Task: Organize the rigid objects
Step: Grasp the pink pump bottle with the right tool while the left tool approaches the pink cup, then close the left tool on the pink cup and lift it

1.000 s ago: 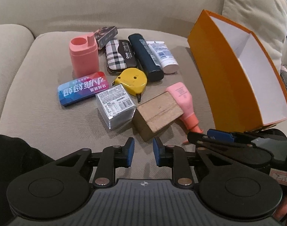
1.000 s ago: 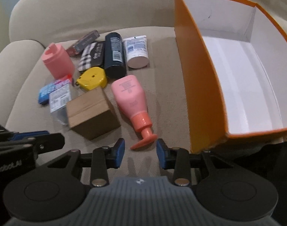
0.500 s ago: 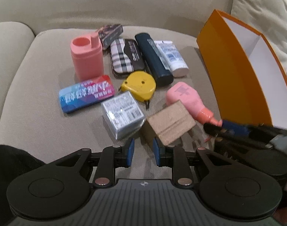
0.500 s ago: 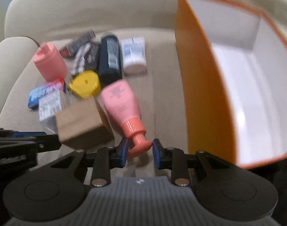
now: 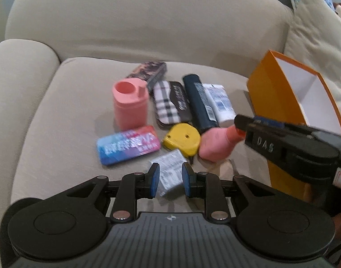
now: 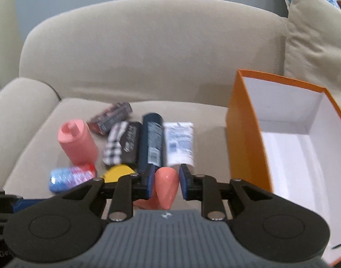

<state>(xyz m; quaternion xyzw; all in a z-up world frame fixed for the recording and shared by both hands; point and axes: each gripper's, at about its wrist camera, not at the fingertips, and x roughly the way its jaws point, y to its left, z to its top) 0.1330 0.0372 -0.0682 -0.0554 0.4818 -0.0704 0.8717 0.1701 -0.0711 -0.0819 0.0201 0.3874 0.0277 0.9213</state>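
Where it lay before, the pink bottle (image 6: 167,184) now hangs clenched in right fingers (image 6: 150,178); left fingers (image 5: 154,179) grasp nothing.

The right gripper (image 5: 239,126) bears the raised letters "DAS" on its side. Print on the other things is too blurred to read.

Pink bottle (image 5: 216,144) lifted by coral cap, tilted, beside orange box (image 5: 273,98)
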